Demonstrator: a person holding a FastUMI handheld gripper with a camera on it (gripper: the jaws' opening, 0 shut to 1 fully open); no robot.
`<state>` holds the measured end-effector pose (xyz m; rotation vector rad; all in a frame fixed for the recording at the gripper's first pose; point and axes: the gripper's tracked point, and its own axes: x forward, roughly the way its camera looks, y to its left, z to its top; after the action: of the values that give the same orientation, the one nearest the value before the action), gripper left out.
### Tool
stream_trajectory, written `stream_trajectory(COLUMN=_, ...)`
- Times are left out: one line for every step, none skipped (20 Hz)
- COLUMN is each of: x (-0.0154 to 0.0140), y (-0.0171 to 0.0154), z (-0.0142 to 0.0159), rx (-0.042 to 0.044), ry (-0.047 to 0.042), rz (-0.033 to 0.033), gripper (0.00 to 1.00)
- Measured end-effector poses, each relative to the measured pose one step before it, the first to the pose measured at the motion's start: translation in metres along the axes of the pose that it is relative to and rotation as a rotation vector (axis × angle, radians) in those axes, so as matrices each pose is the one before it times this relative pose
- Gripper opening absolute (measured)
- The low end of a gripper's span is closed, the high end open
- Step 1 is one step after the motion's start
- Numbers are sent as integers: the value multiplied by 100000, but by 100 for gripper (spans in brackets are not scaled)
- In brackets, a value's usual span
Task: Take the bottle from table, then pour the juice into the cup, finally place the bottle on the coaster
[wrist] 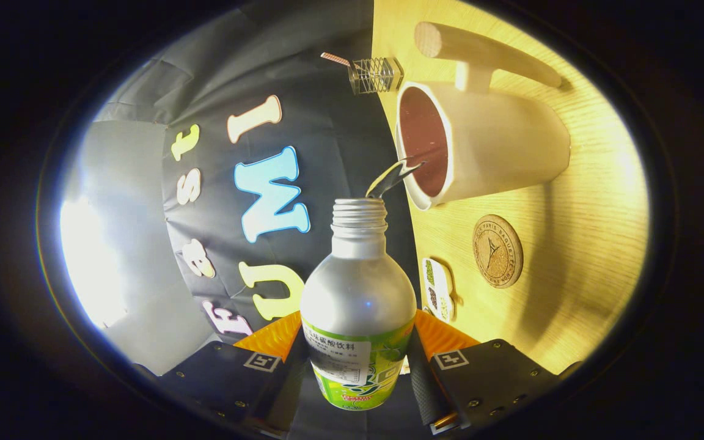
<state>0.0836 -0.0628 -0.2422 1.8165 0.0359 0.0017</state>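
Note:
My gripper (358, 366) is shut on a silver bottle (358, 293) with a green label, one finger on each side of its lower body. The bottle has no cap and is tipped over toward the table. A thin stream of juice (396, 176) runs from its threaded mouth into a white cup (492, 143) just beyond it. The cup has a dark red inside and a long pale handle (486, 52). A round cork coaster (497, 250) lies on the wooden table (590, 244) beside the cup, with nothing on it.
A small white oval item (438, 287) with green marks lies near the table edge, between the coaster and my fingers. A little wire-mesh object (375, 74) with a thin stick stands at the table edge beyond the cup.

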Motion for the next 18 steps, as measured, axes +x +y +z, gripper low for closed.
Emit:
stream_trajectory(x=-36, y=-185, z=7, rx=-535, ry=-109, rz=-398, gripper=76)
stream_trajectory(x=32, y=-85, z=94, rx=63, ry=-396, rz=-27, gripper=76)
stream_trajectory(x=48, y=-30, z=-39, rx=886, ry=29, rz=43, gripper=76)
stream_trajectory(x=129, y=-3, z=-74, rx=1275, ry=18, rz=165, gripper=76)
stream_trajectory(x=53, y=154, z=46, rx=1128, ry=-31, rz=296, gripper=76)
stream_trajectory(x=87, y=61, z=73, rx=880, ry=-178, rz=58, gripper=76)
stream_trajectory(x=2, y=32, z=-102, rx=499, ry=-120, rz=49, gripper=76)
stream_trajectory(x=18, y=-5, z=10, rx=316, ry=-254, rz=-39, gripper=76)
stream_trajectory(x=-61, y=109, z=35, rx=210, ry=-183, rz=306, gripper=76)
stream_trajectory(x=-7, y=45, z=114, rx=-27, ry=-78, rz=287, gripper=76)
stream_trajectory(x=-36, y=82, z=47, rx=-94, ry=-165, rz=-39, gripper=76)
stream_trajectory(x=-23, y=6, z=155, rx=79, ry=-297, rz=131, gripper=76)
stream_trajectory(x=-8, y=32, z=97, rx=470, ry=-41, rz=14, gripper=76)
stream_trajectory(x=62, y=2, z=96, rx=678, ry=-162, rz=255, gripper=76)
stream_trajectory(x=-87, y=74, z=-154, rx=751, ry=4, rz=37, gripper=76)
stream_trajectory(x=20, y=99, z=-63, rx=554, ry=-106, rz=345, gripper=76)
stream_trajectory(x=70, y=153, z=6, rx=259, ry=26, rz=343, gripper=76)
stream_trajectory(x=37, y=-73, z=-72, rx=357, ry=-125, rz=-108, gripper=76)
